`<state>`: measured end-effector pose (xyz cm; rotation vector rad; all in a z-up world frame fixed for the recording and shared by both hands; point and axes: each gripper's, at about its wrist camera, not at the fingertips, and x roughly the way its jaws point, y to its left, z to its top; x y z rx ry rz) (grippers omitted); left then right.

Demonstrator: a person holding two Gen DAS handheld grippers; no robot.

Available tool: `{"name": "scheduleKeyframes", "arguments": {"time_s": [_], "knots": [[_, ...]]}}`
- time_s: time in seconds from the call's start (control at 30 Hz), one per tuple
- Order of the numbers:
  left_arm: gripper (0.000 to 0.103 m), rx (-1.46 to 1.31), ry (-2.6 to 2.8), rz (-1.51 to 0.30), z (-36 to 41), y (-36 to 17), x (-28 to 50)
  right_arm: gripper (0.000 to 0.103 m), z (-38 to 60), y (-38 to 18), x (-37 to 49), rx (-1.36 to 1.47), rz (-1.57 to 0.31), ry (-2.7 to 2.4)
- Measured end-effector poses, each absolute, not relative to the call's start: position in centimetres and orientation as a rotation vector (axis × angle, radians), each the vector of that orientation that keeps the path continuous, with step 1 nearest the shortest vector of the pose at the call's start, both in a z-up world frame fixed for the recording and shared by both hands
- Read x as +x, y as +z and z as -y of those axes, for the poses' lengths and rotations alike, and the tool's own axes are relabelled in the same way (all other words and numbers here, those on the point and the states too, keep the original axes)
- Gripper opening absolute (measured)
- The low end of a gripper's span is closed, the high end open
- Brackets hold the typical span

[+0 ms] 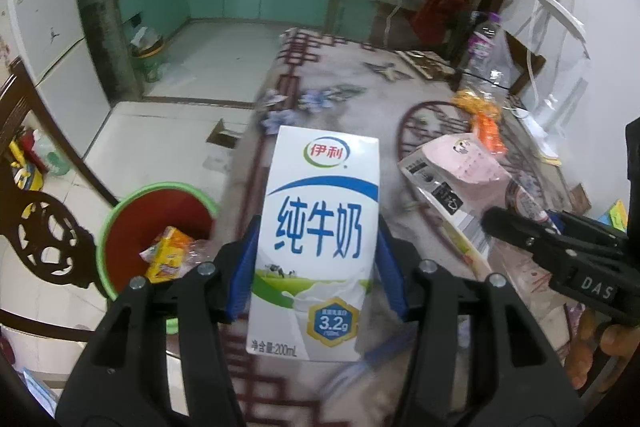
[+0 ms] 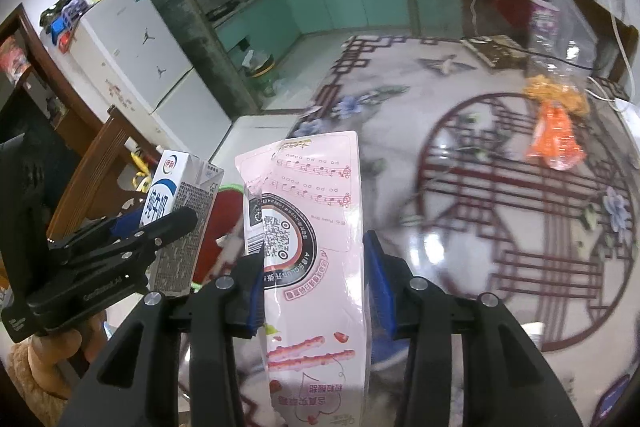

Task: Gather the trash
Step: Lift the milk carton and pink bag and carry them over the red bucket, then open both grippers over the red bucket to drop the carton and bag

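Item: milk carton (image 1: 316, 243), small blue-and-white, upright in the left gripper (image 1: 316, 267), jaws clamped on its two side walls at mid-height, above the tabletop (image 1: 360, 87) edge, beside the red bin (image 1: 160, 223). Likely light, thin-walled; will crush if squeezed hard. Hold broad sides, mid-body.

Item: pink carton (image 2: 316, 247), flattened, in the right gripper (image 2: 316, 287), jaws closed on its edges. Judged soft, apt to buckle.

Remaining on tabletop: orange wrapper (image 2: 556, 135), clear bottle (image 2: 548, 19).
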<state>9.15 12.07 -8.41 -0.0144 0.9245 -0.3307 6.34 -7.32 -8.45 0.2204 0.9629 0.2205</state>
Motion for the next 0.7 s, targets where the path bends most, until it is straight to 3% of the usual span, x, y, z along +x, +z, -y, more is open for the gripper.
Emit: {"name": "scheduleKeyframes", "arguments": {"time_s": [0.37,0.7], "knots": [[0.052,-0.069,-0.146,-1.010,-24.2,-11.7,12.5,0.041,-4.2,-11.8,11.7,0.179,-1.046,0.350],[0.052,-0.100,-0.115,-1.052,-29.6,-13.6,14.3,0.041,-11.6,-14.4,15.9,0.136,-1.110,0.392]]}}
